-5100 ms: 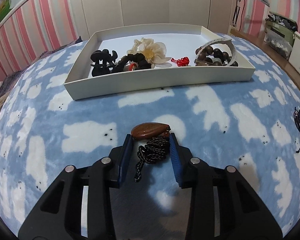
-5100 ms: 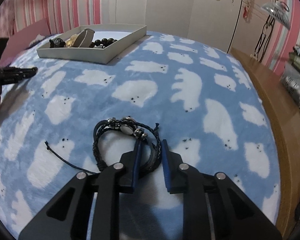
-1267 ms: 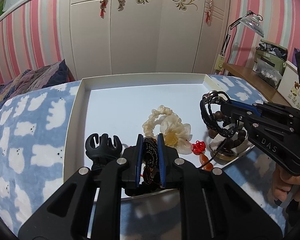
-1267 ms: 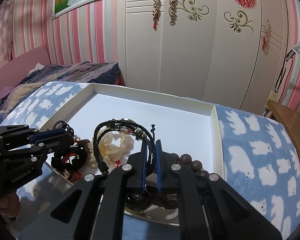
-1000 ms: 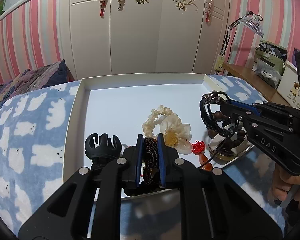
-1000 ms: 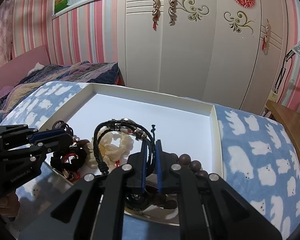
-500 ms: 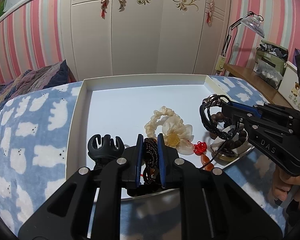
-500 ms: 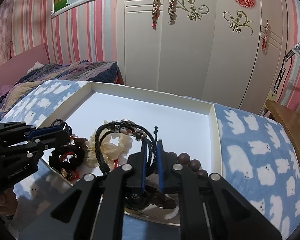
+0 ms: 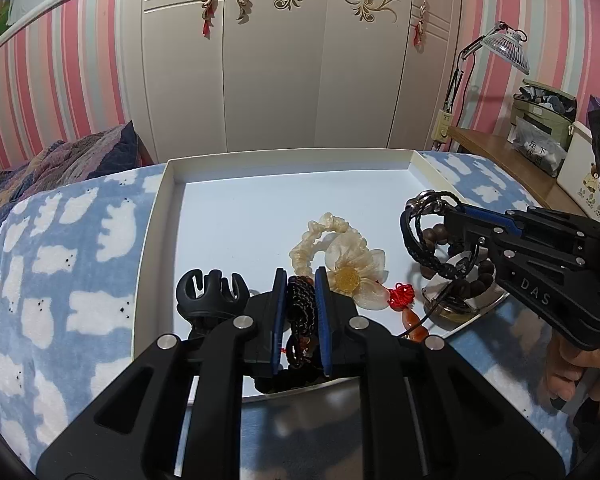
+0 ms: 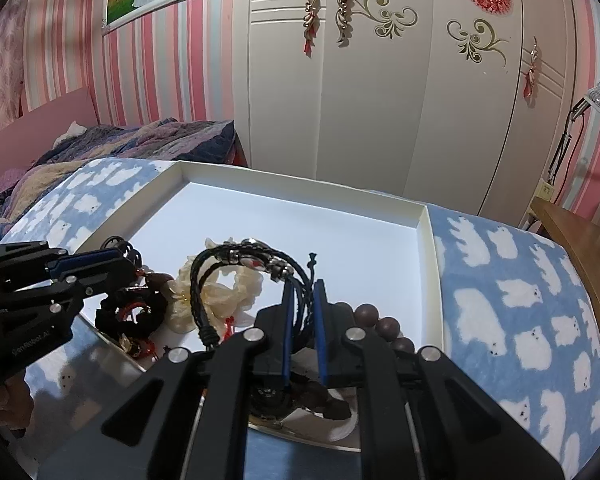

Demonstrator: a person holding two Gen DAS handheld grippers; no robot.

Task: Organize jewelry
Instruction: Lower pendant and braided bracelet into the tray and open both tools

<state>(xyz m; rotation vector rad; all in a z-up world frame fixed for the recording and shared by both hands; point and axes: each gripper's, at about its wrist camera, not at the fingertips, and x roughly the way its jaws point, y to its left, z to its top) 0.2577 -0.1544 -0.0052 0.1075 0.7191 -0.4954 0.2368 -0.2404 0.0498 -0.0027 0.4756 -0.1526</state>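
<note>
Braided bracelet (image 10: 236, 276) (clamped) hangs above white tray's (image 10: 431, 264) near edge.

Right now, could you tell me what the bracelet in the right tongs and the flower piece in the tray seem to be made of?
Bracelet: apparently braided black leather or cord, matte, with shiny metal-looking beads. Flower piece: looks like sheer cream fabric or resin, translucent petals, amber centre; cannot tell which.

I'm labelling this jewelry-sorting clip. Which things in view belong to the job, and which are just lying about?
Part of the job:
white tray
braided cord necklace in the left gripper
black braided bracelet in the right gripper
flower scrunchie
black hair claw
wooden bead bracelet
red knot charm

Just lying about:
desk lamp
wardrobe
quilt
</note>
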